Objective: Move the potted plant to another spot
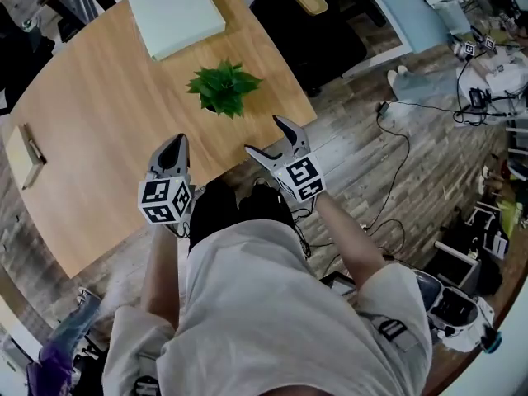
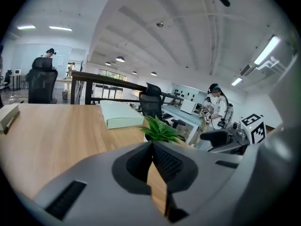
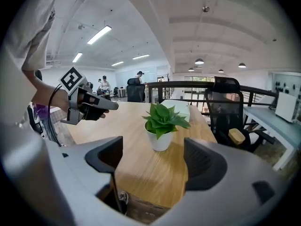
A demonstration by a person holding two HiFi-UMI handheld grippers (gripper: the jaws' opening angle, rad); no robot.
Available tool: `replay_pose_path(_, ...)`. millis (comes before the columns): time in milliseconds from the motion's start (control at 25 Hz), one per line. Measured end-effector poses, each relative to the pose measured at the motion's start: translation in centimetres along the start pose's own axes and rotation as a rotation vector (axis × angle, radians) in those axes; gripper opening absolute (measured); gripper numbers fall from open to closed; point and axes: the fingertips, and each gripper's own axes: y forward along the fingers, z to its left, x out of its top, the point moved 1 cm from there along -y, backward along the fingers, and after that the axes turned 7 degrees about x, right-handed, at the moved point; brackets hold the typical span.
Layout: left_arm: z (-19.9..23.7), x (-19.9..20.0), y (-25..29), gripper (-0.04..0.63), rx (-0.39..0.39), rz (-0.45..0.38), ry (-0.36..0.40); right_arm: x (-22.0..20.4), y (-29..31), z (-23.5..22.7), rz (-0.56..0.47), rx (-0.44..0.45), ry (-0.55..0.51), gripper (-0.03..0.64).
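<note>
On wooden table [image 1: 107,122]: potted plant [image 1: 223,89], box [image 1: 176,13]

A small potted plant [image 1: 223,89], with bushy, pointed green leaves rising from a rounded white pot, is seen standing upright. It is set on the bare wood of a light wooden table [image 1: 107,130], towards the right side and close to the near edge.

Smooth matt wood-grain surface [image 1: 99,97] is carrying the potted plant [image 3: 161,124] in a smooth white pot [image 3: 160,141], left gripper [image 1: 178,141] and right gripper [image 1: 266,135] showing matt grey plastic.
</note>
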Motion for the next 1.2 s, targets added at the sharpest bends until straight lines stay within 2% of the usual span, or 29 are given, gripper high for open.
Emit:
replay_pose_path(120,1.4,-0.7,1.9,0.012,-0.023,0.04,0.019,-0.5,2.7,-0.1,-0.007,-0.026,0.027,0.427)
replay_pose_path(400,2.5,-3.0,4.3,0.012,-0.021,0.114,-0.006,-2.2,7.8,-0.9,-0.011,-0.054,0.078,0.469)
replay_pose_path(600,3.3,-3.3,5.5,0.012,0.027,0.135,-0.045,-2.6,10.5,-2.1,-0.024,-0.034,0.109,0.492)
replay_pose_path(960,5.1,-4.3,7.0,0.012,0.131,0.175,-0.101,-1.5,14.3,-3.3,-0.04,0.044,0.087,0.51)
replay_pose_path(1200,5.1,-4.7,7.6,0.012,0.159,0.19,-0.121,-1.9,16.0,-3.3,-0.022,0.09,0.071,0.521)
